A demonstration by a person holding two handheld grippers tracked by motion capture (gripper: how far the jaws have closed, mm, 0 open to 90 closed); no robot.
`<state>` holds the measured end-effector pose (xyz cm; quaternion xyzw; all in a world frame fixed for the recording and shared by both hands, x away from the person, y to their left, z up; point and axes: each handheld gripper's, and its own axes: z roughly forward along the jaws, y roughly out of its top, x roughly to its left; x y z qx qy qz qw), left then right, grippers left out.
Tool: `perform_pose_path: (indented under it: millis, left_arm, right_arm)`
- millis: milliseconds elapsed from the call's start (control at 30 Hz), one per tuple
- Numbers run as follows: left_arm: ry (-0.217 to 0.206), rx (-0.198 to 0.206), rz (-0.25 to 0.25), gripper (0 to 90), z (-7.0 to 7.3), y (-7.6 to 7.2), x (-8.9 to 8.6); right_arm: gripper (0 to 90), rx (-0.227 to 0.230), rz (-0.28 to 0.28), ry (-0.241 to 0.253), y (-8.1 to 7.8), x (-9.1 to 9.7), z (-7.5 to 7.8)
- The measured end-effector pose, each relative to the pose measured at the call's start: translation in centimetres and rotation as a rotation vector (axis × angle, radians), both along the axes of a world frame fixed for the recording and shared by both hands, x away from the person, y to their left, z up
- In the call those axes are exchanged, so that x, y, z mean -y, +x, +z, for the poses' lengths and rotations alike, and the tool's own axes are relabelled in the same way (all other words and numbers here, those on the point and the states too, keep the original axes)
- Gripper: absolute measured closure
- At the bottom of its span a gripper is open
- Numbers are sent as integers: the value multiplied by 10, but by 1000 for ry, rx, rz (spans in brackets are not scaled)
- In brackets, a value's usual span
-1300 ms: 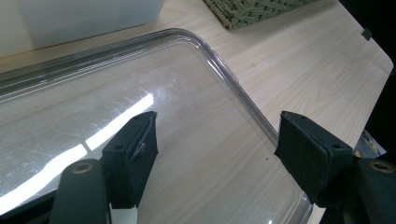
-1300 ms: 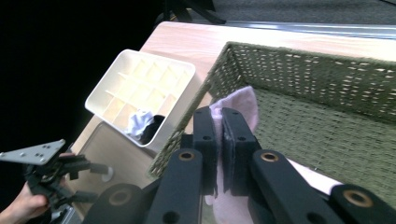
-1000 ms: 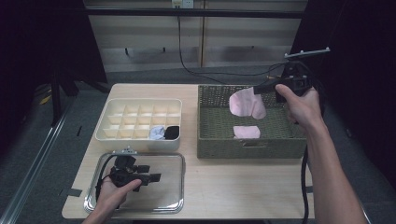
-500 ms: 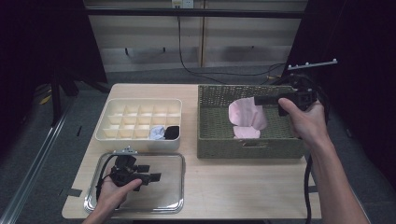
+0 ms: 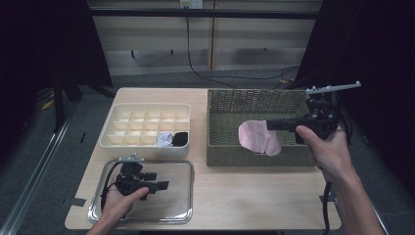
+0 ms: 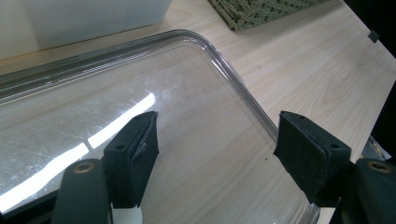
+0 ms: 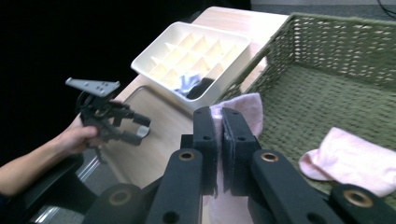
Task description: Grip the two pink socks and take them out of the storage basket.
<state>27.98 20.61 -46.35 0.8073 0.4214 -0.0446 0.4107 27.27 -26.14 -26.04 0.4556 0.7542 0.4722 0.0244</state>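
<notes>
right tool (image 5: 270,125) nearer, pink sock (image 5: 259,138) lower

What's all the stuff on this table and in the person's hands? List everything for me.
Table: one, light wood, under everything.
Wicker basket: one, green-brown, on the right of the table.
Pink sock: one, pale pink, hanging from the right gripper over the basket's front part.
Second pink sock: one, pale pink, lying on the basket floor.
Divided box: one, cream, on the left of the table behind the tray.
Rolled items: two, one pale blue-white and one black, in the box's near compartments.
Tray: one, clear, at the near left.
Left gripper: black, jaws apart over the tray.
Right gripper: black, clamped on the pink sock.
</notes>
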Motion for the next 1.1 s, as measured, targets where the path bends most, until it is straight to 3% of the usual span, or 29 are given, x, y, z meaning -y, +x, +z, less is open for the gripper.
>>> perform_pose_path:
  millis: [367,700,833,900,1000,1100]
  left_arm:
    - [-15,14,22,304,5,3,1]
    - [7,32,19,349,12,2,12]
    - [43,76,0,345,15,1,22]
    - [29,69,-11,335,16,1,24]
    - [40,79,-44,324,19,-1,30]
    - [20,48,-88,305,21,3,39]
  right_arm:
    - [854,-49,32,3,-26,-7,-36]
    - [854,-77,37,33,-39,-11,-68]
    - [854,-99,47,37,-41,-15,-83]
    - [854,-110,46,38,-41,-17,-87]
    - [854,-131,52,46,-42,-20,-99]
    - [854,-151,52,66,-43,-22,-114]
